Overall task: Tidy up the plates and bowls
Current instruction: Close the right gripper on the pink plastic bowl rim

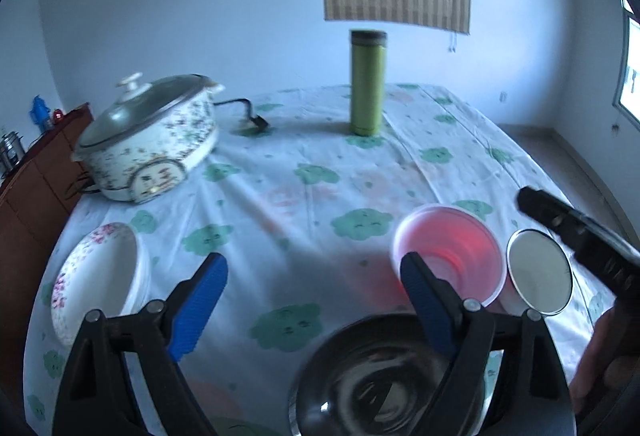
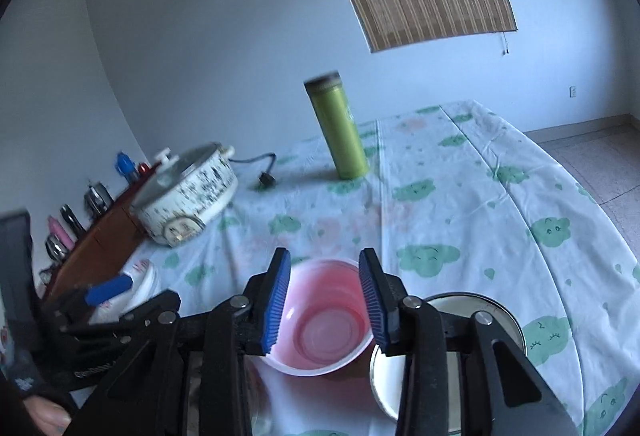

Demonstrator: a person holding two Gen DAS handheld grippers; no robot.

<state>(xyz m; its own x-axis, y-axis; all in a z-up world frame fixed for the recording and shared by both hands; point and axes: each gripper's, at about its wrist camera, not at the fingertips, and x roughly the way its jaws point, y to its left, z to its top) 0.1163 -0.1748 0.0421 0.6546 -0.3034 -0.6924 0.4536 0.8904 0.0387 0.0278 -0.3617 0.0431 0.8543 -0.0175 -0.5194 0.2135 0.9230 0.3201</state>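
Note:
My left gripper [image 1: 312, 258] hangs open over the flowered tablecloth with nothing between its blue pads. Below it lies a large steel bowl [image 1: 380, 384]. A pink plastic bowl [image 1: 448, 252] stands just beyond its right finger, with a small steel-rimmed bowl [image 1: 540, 272] beside it. A white floral bowl [image 1: 100, 276] sits at the left. In the right wrist view my right gripper [image 2: 325, 254] hovers above the pink bowl [image 2: 328, 320], jaws partly apart and not touching it. The small steel bowl [image 2: 500, 312] lies under its right finger.
An electric pot with a glass lid [image 1: 152, 139] and its loose plug [image 1: 256, 121] stand at the back left. A green flask [image 1: 368, 83] is upright at the back middle. A wooden cabinet [image 1: 32, 187] borders the table's left side. The floor [image 2: 600, 163] drops off on the right.

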